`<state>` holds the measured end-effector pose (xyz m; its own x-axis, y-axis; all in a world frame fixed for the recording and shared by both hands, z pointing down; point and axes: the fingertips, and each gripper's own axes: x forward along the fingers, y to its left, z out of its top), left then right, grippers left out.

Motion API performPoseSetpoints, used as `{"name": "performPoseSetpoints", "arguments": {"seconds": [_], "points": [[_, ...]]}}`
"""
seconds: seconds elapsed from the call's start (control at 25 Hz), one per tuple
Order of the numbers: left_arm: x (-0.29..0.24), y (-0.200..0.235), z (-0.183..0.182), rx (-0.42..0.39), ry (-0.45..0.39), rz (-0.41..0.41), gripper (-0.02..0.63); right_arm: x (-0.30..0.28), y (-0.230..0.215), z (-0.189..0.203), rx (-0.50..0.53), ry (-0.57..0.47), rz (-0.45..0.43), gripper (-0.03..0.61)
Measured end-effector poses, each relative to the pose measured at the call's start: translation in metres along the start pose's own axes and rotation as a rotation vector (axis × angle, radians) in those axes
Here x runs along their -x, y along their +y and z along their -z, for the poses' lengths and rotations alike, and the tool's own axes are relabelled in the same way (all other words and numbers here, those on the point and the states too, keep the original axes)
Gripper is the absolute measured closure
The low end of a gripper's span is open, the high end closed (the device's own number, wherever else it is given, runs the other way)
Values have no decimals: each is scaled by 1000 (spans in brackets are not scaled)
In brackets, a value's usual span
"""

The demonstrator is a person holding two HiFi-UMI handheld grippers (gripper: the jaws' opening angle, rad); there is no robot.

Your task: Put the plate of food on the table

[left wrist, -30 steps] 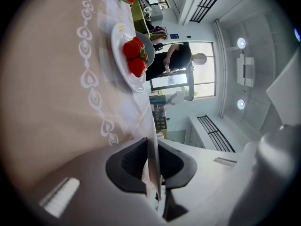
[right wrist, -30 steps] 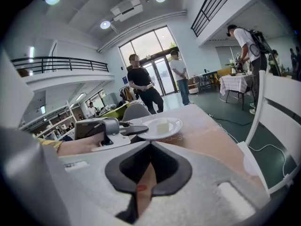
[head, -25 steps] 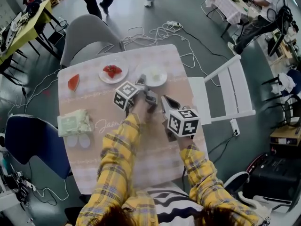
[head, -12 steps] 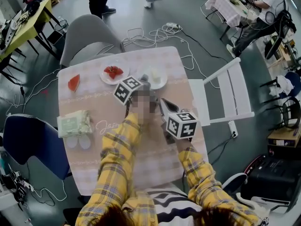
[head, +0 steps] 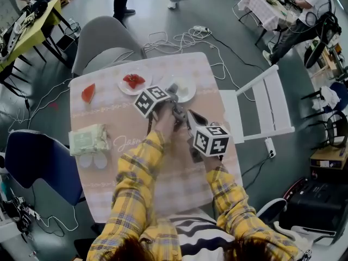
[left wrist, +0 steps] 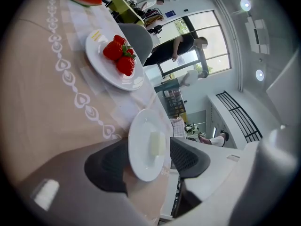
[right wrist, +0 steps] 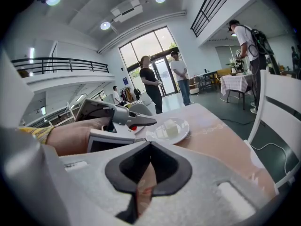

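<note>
Left claw [left wrist: 146, 149] stands with its jaws apart, and the near rim of the white plate [left wrist: 141, 166] sits in the gap between the two dark pads; whether either pad touches the rim cannot be told. That plate lies flat on the worktop [head: 111, 116] and carries one pale cube of food [left wrist: 156, 143] near its middle. In the right gripper view the left claw's upper finger reaches over the plate's near edge, with the person's hand [right wrist: 75, 135] behind it.

Right claw [right wrist: 151, 143] has its jaws brought together, tips meeting, with nothing gripped; only a sliver of the pink cloth shows through the opening below the tips. In the head view it hangs just beside the left claw, nearer the person, pointing toward the same plate.

Just beside the cube plate, on its left in the head view, is a second white plate [left wrist: 101, 62] holding red strawberries [left wrist: 121, 55]. Further left, near the worktop's edge, lies a watermelon slice [head: 88, 93]. A pack of wipes [head: 87, 139] rests at the left side of the worktop, with two round clear lids [head: 91, 161] just beside it on the person's side.

A white folding chair [head: 261, 107] stands at the right edge of the worktop, a grey chair [head: 103, 39] at the far side and a blue chair [head: 32, 162] at the left
</note>
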<state>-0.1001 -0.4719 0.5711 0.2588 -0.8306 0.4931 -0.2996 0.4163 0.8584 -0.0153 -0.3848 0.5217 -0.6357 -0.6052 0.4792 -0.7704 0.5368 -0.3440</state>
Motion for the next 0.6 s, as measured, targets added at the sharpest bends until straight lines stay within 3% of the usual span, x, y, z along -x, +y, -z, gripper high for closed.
{"name": "performPoseSetpoints", "arguments": {"seconds": [0.16,0.32,0.48,0.6], "points": [[15,7,2,-29,-16,34,366,1,-3,0,-12,-2,18,580],[42,11,5,-68,-74,95,504,3,-4,1,-18,3,29,580],[66,6,22,-103,-53,186,596,4,0,1,-18,1,29,580],[91,-2,35,-172,-56,257,612,9,4,1,-21,-6,17,580]]}}
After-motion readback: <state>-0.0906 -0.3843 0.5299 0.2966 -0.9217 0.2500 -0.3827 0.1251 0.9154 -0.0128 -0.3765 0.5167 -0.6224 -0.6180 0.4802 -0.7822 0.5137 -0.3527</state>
